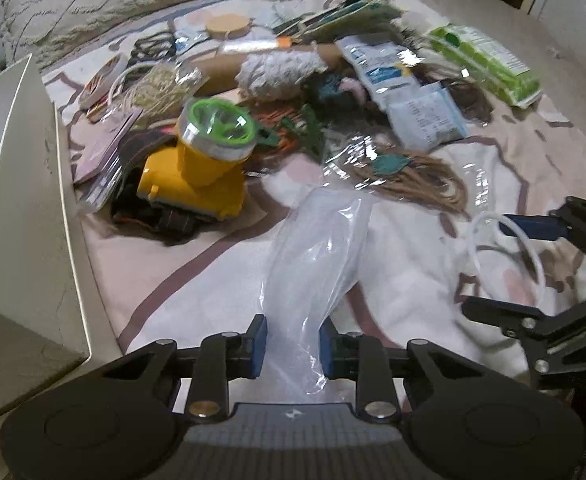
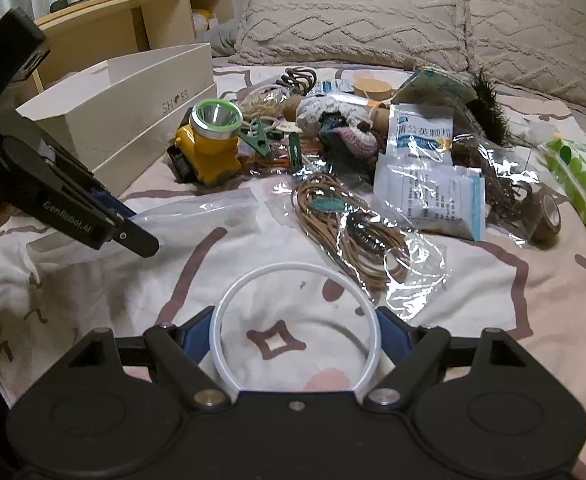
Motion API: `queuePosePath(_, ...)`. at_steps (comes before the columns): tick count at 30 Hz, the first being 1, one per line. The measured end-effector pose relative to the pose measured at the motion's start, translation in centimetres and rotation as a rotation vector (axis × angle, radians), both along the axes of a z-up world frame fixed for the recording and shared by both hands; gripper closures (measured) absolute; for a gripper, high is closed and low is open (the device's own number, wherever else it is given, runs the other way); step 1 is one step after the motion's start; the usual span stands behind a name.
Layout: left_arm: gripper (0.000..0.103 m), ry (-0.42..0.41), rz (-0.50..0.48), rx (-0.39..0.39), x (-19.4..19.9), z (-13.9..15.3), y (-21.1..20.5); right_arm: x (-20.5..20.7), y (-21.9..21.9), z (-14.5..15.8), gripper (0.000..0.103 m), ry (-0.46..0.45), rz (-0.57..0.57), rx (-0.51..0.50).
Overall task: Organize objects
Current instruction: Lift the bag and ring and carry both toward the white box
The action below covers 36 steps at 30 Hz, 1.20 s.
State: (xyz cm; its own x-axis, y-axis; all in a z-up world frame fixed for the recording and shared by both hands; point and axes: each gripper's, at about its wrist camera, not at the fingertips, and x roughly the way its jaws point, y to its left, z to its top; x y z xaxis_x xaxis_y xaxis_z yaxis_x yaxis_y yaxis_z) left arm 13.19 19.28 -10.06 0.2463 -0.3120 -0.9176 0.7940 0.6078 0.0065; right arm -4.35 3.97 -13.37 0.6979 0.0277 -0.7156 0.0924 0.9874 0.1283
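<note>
My left gripper (image 1: pixel 293 346) is shut on a clear plastic zip bag (image 1: pixel 313 248), whose near end is bunched between the blue pads. The rest of the bag stretches away over the patterned bedspread (image 1: pixel 213 280). In the right wrist view the left gripper (image 2: pixel 133 224) reaches in from the left with the bag (image 2: pixel 197 208) trailing from it. My right gripper (image 2: pixel 295 336) holds a thin white plastic ring (image 2: pixel 293 268) across its width, pads pressed on both sides. The left wrist view shows this gripper (image 1: pixel 513 268) and the ring (image 1: pixel 473 240) at the right edge.
An open white shoe box (image 2: pixel 133 108) stands at the left. Beyond it lies a pile: a yellow headlamp (image 2: pixel 213 140), bagged brown cord (image 2: pixel 345 220), medicine sachets (image 2: pixel 429 196), a green dotted pack (image 2: pixel 581 184), yarn and clips. Pillows (image 2: pixel 353 12) and a wooden shelf (image 2: pixel 133 20) are behind.
</note>
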Motion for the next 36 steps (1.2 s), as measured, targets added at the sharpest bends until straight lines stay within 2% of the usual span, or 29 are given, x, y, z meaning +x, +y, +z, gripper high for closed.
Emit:
queuePosePath(12,0.075,-0.093,-0.007,-0.098,-1.3,3.9,-1.1,1.3,-2.1,2.9,0.020,-0.070,-0.078,-0.002)
queuePosePath(20,0.075,-0.150,0.098,-0.169,0.4,7.2,-0.3,3.1,-3.2,5.6,0.020,-0.128,-0.086,-0.018)
queuePosePath(25,0.075,-0.214,0.189,-0.203,2.5,9.6,0.4,4.9,-3.5,7.9,0.020,-0.184,-0.068,-0.031)
queuePosePath(36,0.075,-0.327,0.347,-0.253,6.1,13.1,3.1,10.1,-0.5,11.9,0.019,-0.272,0.040,-0.054)
